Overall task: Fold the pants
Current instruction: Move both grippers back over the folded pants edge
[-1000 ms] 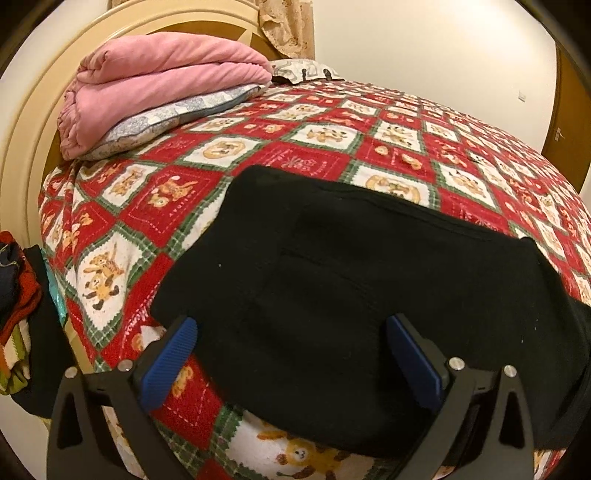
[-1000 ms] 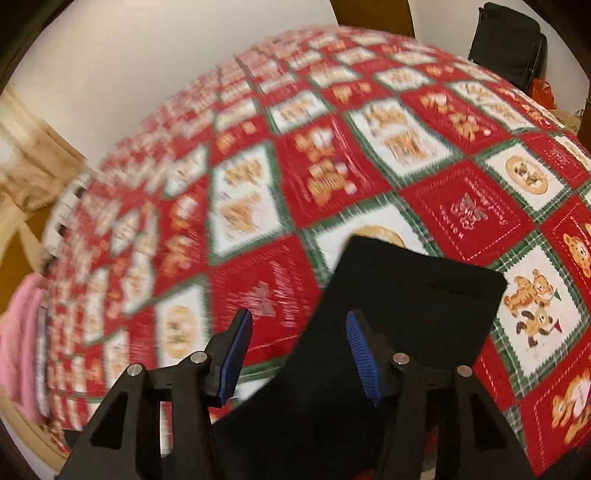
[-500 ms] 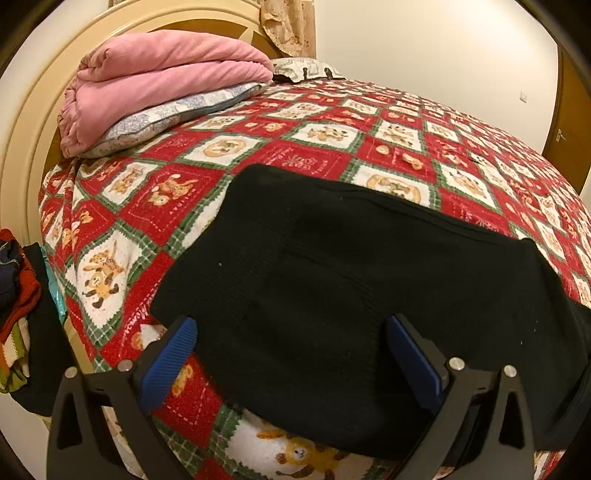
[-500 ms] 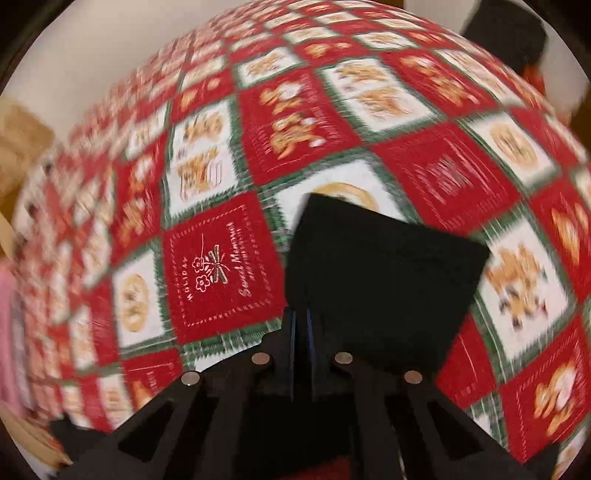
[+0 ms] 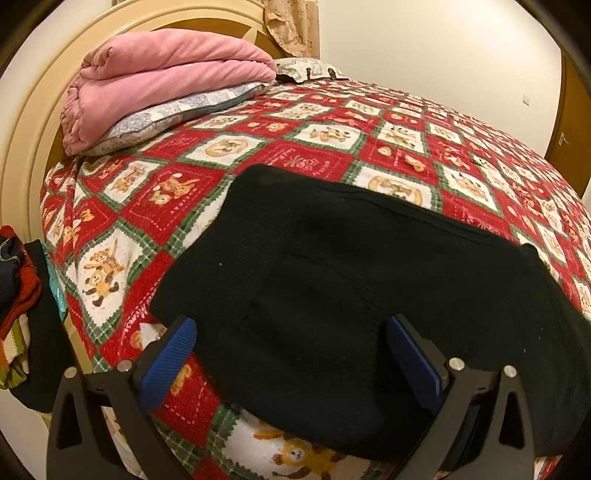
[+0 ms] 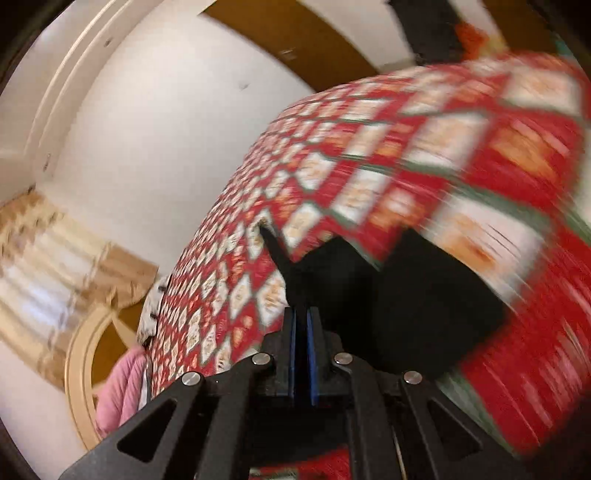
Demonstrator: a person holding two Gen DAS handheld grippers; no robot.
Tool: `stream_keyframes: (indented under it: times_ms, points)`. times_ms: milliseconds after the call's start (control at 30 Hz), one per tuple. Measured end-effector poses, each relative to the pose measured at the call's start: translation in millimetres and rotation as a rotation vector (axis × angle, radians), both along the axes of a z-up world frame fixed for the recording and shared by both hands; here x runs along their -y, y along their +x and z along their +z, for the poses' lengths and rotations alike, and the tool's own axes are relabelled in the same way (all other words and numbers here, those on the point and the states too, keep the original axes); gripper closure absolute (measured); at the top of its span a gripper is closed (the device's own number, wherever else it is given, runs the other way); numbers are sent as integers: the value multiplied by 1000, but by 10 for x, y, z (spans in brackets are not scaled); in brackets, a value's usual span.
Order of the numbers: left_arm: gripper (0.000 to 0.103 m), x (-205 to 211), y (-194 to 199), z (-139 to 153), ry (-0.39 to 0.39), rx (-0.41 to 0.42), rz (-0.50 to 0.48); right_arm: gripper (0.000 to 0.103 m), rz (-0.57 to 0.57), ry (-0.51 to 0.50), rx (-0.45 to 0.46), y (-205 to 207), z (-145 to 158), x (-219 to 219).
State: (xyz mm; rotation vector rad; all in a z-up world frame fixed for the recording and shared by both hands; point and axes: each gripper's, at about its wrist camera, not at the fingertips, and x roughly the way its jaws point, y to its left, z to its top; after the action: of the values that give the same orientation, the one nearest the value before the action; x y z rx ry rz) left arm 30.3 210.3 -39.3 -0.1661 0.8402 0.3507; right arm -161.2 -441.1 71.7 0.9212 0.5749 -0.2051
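Observation:
Black pants (image 5: 351,277) lie spread on a red, white and green bear-print bedspread (image 5: 288,147), near the bed's front edge. My left gripper (image 5: 291,354) hovers open over their near part, one blue pad on each side, not touching the cloth. In the blurred, tilted right wrist view my right gripper (image 6: 300,314) is shut on the black pants (image 6: 424,295). A corner of the fabric sticks up from between its pads and the rest hangs over the bedspread (image 6: 369,166).
A folded pink blanket (image 5: 166,81) rests on a pillow (image 5: 155,118) by the cream headboard (image 5: 33,122). A pile of clothes (image 5: 14,295) sits left of the bed. A wooden door (image 5: 569,129) stands at the right. A dark bag (image 6: 424,29) stands beyond the bed.
My right gripper closed on the end of the pants, then swung sideways and rolled, carrying the fabric up off the bedspread. The left gripper and the part of the pants under it stayed still.

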Motion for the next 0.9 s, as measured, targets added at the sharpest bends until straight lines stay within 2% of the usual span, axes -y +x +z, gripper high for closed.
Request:
stream_keyframes:
  times_ms: [133,200,300,367,400,433,467,500,633,700,733,800,833,900]
  points:
    - [0,6,7,1,-2,-11,3,96,-73,86,-6,-330,-294,75]
    - [0,-1,11,5,-5,-17,0,96,-99,107,15,-414,-309,143]
    - [0,-15,23,15,-7,-24,-11,96,-196,41,19,-571,-94,234]
    - [0,-9,21,36,-3,-19,-16,91,-231,-62,26,-627,132,245]
    - [0,6,7,55,2,-14,-20,72,-200,-99,29,-583,238,238]
    - [1,23,-6,79,7,-12,-23,56,-175,-92,25,-542,267,226]
    - [1,54,-32,114,1,-5,-32,27,-156,-70,30,-524,272,192]
    - [1,87,-63,155,-17,9,-46,22,-133,-44,62,-503,263,120]
    - [1,325,-197,377,-84,76,-135,22,62,-40,143,-288,192,-362]
    - [1,532,-244,479,-89,99,-211,23,210,-105,123,-8,160,-781]
    - [1,657,-254,523,-82,104,-259,28,263,-154,94,103,143,-952]
    - [1,928,-283,590,-55,110,-348,63,380,-309,20,354,114,-1366]
    - [1,1045,-301,617,-44,113,-383,67,442,-348,-9,473,63,-1543]
    - [1,1303,-344,634,-49,118,-461,69,524,-361,-47,617,-63,-1768]
